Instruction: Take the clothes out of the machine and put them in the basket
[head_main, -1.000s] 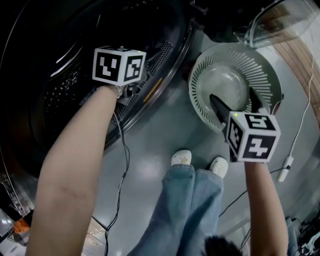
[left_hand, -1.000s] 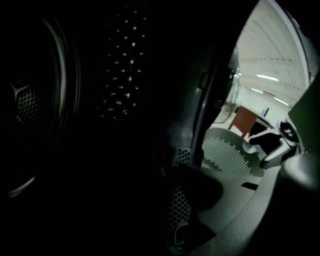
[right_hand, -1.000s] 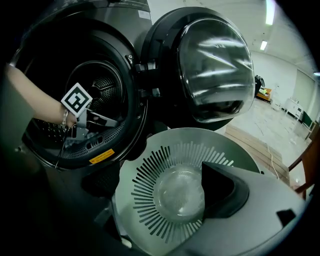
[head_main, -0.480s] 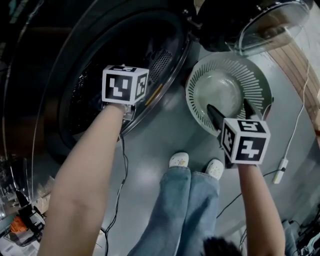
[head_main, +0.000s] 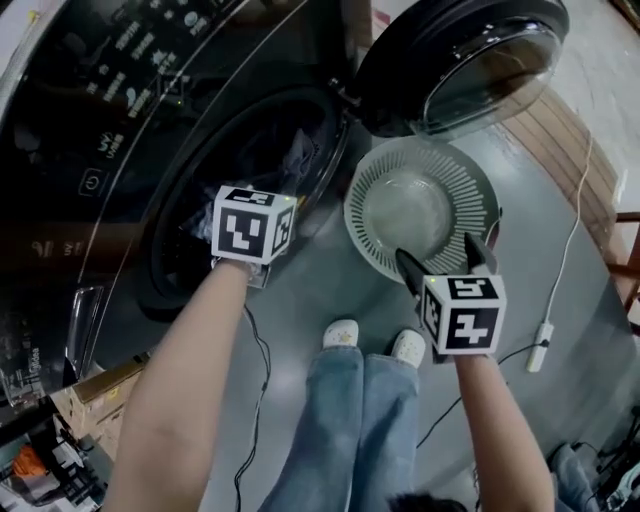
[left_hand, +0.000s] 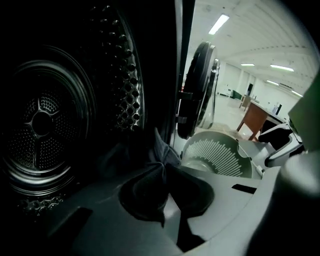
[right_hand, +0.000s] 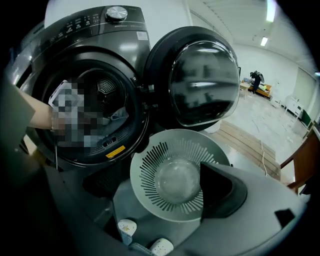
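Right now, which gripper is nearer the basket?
Right. The right gripper hangs open over the near rim of the basket; the left gripper is at the mouth of the machine, shut on a cloth.

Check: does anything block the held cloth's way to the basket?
Nothing visible does. The left gripper is shut on the dark cloth at the drum mouth; the basket sits empty alongside, right gripper open above its rim.

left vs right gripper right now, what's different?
The left gripper has its fingers shut on a dark garment; the right gripper has its fingers wide apart with nothing between them. The left gripper is at the mouth of the drum; the right gripper hangs over the basket. Both point downward and carry a marker cube.
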